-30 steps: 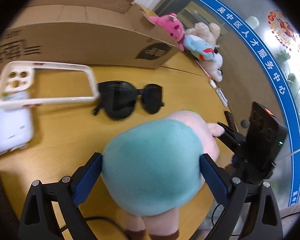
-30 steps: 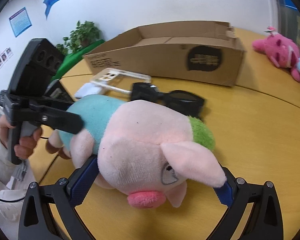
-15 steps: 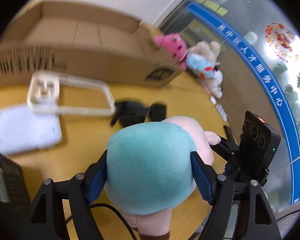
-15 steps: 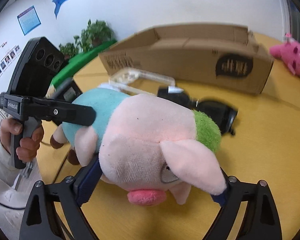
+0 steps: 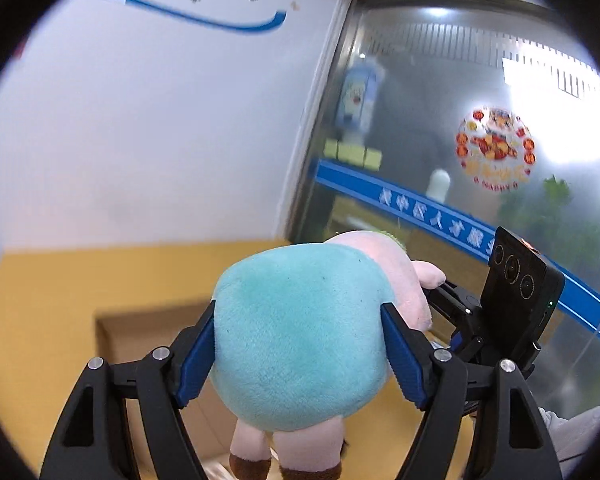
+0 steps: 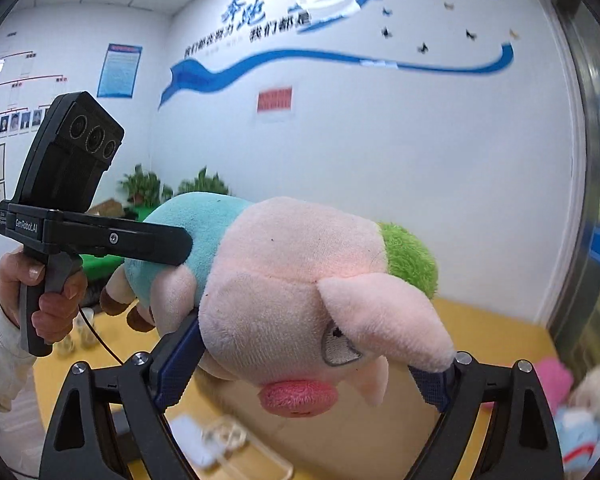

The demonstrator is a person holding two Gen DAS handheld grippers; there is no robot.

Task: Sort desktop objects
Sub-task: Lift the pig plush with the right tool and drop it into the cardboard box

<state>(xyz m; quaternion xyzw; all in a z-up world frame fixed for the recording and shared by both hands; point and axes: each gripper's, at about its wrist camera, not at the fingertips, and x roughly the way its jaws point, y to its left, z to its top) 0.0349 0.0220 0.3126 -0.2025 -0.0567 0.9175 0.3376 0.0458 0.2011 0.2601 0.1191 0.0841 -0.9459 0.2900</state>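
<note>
Both tools are gripping one plush pig (image 6: 300, 292) between them and holding it in the air above the yellow bench (image 5: 80, 280). The left tool (image 5: 300, 344) is squeezing the pig's teal rear with its blue pads (image 5: 196, 356) pressed into the fabric on either side, while the right tool (image 6: 304, 368) is clamping the pink head, one pad under the cheek and the other behind the drooping ear. A person's hand (image 6: 40, 296) is wrapping the left tool's handle. Below the toy, the open cardboard box (image 5: 148, 328) is sitting on the bench, and it is probably where the pig is heading, though the pictures are not settling that. Sorting appears to be at an early stage: the pig is lifted but not yet placed, a clear phone case (image 6: 236, 444) and a white flat object (image 6: 188, 436) are lying blurred on the bench, and other plush toys (image 6: 580, 420) are waiting at the far edge.
</note>
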